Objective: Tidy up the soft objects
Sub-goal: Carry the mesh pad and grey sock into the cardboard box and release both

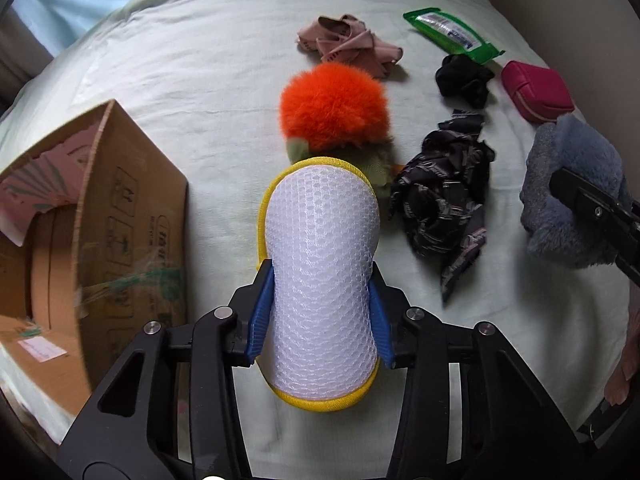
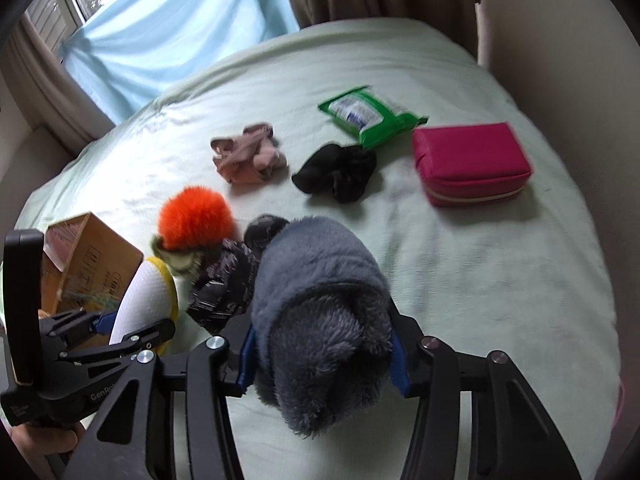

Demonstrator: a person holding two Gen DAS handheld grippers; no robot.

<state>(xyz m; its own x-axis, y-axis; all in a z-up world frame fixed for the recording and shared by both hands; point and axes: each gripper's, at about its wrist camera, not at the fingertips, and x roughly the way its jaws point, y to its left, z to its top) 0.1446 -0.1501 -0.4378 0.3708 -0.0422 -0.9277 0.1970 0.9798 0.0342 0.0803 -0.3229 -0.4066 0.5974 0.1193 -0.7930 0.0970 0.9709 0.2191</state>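
Observation:
My left gripper [image 1: 320, 312] is shut on a white mesh pad with a yellow rim [image 1: 322, 248], held above the bed; it also shows in the right wrist view [image 2: 144, 300]. My right gripper [image 2: 320, 356] is shut on a grey-blue fluffy plush item [image 2: 320, 304], seen at the right edge of the left wrist view [image 1: 576, 192]. An orange fluffy pompom [image 1: 334, 110] lies just beyond the pad. A dark patterned cloth [image 1: 448, 200], a black cloth [image 1: 464, 78] and a pink cloth [image 1: 348, 46] lie on the bed.
An open cardboard box [image 1: 92, 216] stands on the bed at the left. A green wipes pack [image 2: 370, 114] and a magenta pouch [image 2: 472, 160] lie at the far right. Pale green bedsheet [image 2: 480, 280]; curtains and window behind.

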